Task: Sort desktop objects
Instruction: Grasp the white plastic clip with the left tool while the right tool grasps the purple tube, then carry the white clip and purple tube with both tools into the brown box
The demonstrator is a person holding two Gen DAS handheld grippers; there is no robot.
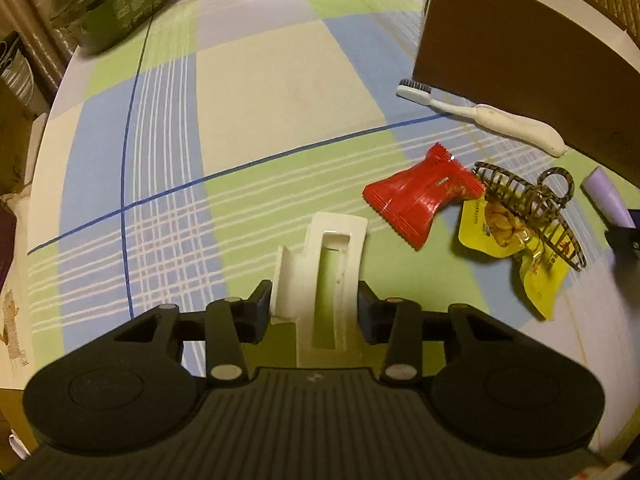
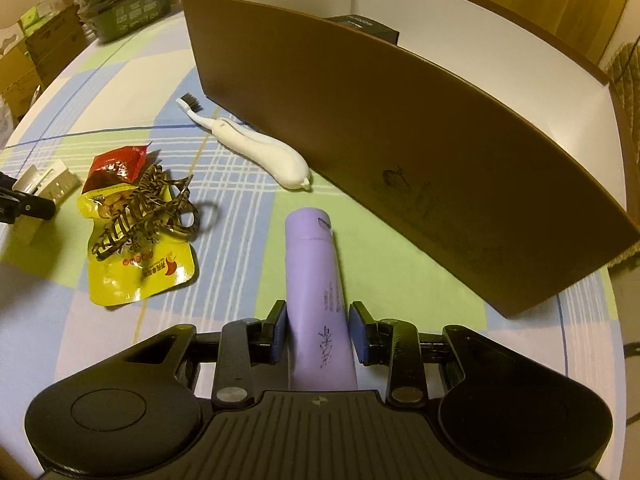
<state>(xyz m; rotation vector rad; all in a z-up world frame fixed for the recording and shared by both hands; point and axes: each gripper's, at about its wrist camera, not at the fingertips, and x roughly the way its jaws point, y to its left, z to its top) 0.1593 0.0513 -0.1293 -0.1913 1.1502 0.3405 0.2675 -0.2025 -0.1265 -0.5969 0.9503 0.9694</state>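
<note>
left gripper [image 1: 316,306] jaws clamp white holder [image 1: 320,276]; right gripper [image 2: 318,334] jaws clamp purple tube [image 2: 316,288].

I can make out very little print. The yellow snack packet [image 2: 136,276] carries red characters along its lower part, too small and distorted for me to read. The lilac tube [image 2: 318,280] has fine print and a dark sprig drawing, unreadable. The dark box [image 2: 128,0] at the table's far edge shows bold white characters, upside down and illegible to me.
</note>
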